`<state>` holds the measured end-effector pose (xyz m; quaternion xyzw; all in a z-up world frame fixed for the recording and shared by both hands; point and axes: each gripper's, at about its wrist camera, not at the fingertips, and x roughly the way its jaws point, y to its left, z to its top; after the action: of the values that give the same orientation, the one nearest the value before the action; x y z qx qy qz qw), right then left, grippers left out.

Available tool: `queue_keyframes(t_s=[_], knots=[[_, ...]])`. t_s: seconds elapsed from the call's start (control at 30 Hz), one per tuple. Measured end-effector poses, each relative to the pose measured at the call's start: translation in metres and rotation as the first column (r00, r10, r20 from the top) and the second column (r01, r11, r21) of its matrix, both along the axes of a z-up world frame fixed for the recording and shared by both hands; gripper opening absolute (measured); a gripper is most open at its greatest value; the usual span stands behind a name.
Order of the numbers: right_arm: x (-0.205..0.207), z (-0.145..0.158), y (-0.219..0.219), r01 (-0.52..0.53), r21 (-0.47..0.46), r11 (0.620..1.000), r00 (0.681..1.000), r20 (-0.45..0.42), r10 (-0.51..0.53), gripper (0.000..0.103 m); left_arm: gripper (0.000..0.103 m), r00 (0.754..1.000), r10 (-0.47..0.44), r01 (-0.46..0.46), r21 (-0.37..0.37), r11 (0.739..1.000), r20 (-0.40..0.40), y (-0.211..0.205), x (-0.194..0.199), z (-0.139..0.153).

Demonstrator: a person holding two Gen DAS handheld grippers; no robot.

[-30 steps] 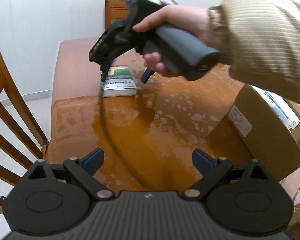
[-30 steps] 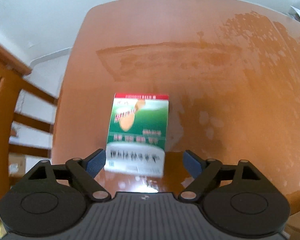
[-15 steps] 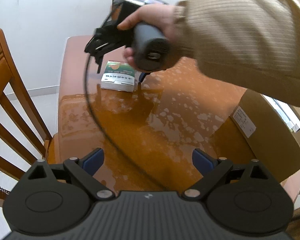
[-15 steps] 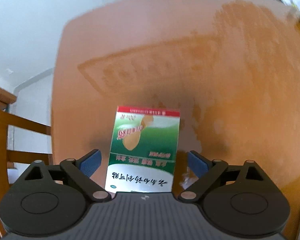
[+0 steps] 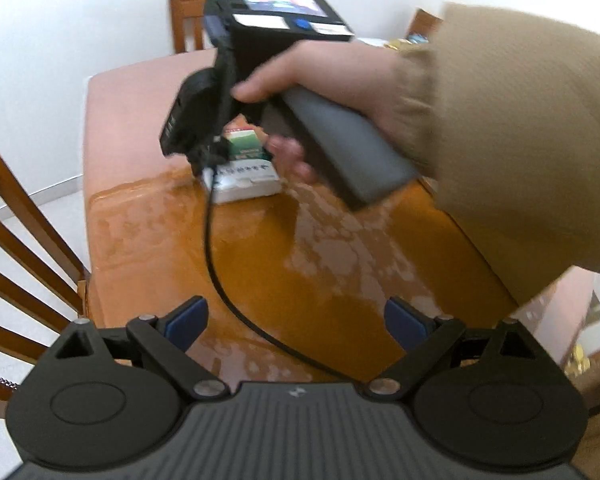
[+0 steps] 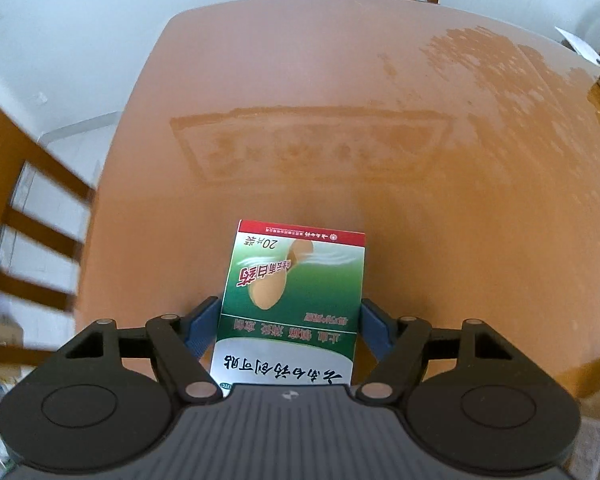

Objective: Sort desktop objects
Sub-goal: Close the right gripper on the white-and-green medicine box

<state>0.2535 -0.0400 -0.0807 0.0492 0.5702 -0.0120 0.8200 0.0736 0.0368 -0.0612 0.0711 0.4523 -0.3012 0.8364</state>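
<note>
Gripping the green box (image 6: 296,300), right tool (image 6: 290,328) closes over table (image 6: 420,160).

Table (image 6: 340,80): orange-brown wood, glossy, rounded corners. Surface finish was worn in pale blotches; a faded rectangular outline showed mid-top in the right wrist view. One box (image 6: 296,296) lay flat on it, green and white face up with a red band at the far edge, near the left side of the table. A black cable (image 5: 216,264) trailed across the top from beside the box (image 5: 246,172) toward the near edge.
</note>
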Motion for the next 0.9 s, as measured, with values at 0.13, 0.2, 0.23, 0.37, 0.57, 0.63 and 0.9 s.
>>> queue_keyframes(t_s=[0.13,0.2,0.23,0.37,0.57,0.63,0.9], knots=[[-0.039,0.000,-0.017,-0.038,0.001,0.999,0.999,-0.015,0.038,0.078,0.095,0.999,-0.049,0.049,0.012,0.999,-0.014,-0.008,-0.010,0.002],[-0.055,0.001,-0.026,-0.041,0.010,0.999,0.999,-0.028,0.042,0.078,0.095,0.997,-0.071,0.071,0.007,0.997,-0.021,-0.013,-0.016,0.005],[-0.061,0.001,-0.029,-0.043,0.012,0.999,0.998,-0.035,0.044,0.078,0.095,0.996,-0.085,0.085,0.004,0.996,-0.021,-0.016,-0.020,0.006],[-0.085,0.003,-0.041,-0.046,0.026,0.999,0.997,-0.056,0.047,0.078,0.095,0.991,-0.135,0.135,0.012,0.991,-0.016,-0.030,-0.039,0.010],[-0.108,0.006,-0.052,-0.085,0.041,0.996,0.993,-0.074,0.088,0.078,0.095,0.993,-0.121,0.121,0.044,0.992,-0.014,-0.053,-0.065,0.013],[-0.114,0.007,-0.053,-0.112,0.052,0.992,0.990,-0.076,0.116,0.078,0.095,0.995,-0.098,0.098,0.057,0.994,-0.015,-0.062,-0.071,0.014],[-0.130,0.007,-0.049,-0.283,0.087,0.955,0.955,-0.071,0.289,0.078,0.095,1.000,-0.001,0.003,0.112,0.994,-0.018,-0.095,-0.099,0.020]])
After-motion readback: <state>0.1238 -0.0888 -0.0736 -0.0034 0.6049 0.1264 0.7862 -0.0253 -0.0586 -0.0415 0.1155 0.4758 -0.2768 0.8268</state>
